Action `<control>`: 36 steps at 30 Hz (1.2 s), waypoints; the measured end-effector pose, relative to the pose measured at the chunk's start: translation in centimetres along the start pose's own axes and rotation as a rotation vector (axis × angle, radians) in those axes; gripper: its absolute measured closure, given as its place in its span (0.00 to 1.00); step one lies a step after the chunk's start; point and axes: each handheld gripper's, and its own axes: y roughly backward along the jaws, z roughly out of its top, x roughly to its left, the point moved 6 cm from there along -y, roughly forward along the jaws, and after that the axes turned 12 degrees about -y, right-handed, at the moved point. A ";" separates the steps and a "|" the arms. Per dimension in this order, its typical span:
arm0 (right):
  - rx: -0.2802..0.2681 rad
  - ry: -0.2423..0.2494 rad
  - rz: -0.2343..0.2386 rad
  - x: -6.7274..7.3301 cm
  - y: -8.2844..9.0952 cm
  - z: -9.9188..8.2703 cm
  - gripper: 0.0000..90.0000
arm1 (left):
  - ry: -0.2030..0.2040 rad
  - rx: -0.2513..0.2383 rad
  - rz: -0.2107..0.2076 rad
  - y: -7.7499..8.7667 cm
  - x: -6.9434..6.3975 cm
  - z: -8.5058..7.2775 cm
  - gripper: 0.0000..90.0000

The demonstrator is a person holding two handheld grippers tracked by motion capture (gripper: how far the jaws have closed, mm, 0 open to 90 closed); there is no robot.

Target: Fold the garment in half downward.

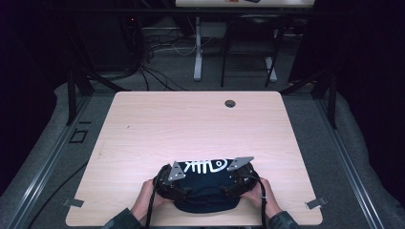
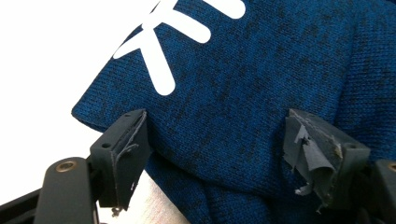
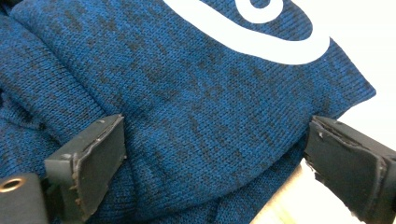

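Pale wood table (image 1: 191, 124), grey floor (image 1: 363, 157), dark rm

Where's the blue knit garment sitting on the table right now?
In the high view the blue knit garment lies at the table's near edge, centred, between the left gripper and right gripper.

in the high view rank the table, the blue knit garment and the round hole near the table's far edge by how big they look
1. table
2. blue knit garment
3. round hole, by far the smallest
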 end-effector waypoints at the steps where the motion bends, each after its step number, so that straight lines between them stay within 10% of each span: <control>1: 0.000 -0.002 0.002 0.0 0.0 0.0 0.06 | 0.000 -0.004 0.005 0.0 0.0 0.0 0.24; 19: -0.118 -0.083 -0.049 -0.9 2.7 0.6 0.00 | 0.083 -0.099 0.094 3.1 2.1 0.4 0.03; 36: -0.139 -0.191 -0.155 -4.9 5.6 -2.1 0.01 | 0.147 -0.014 0.156 4.0 4.3 -3.9 0.02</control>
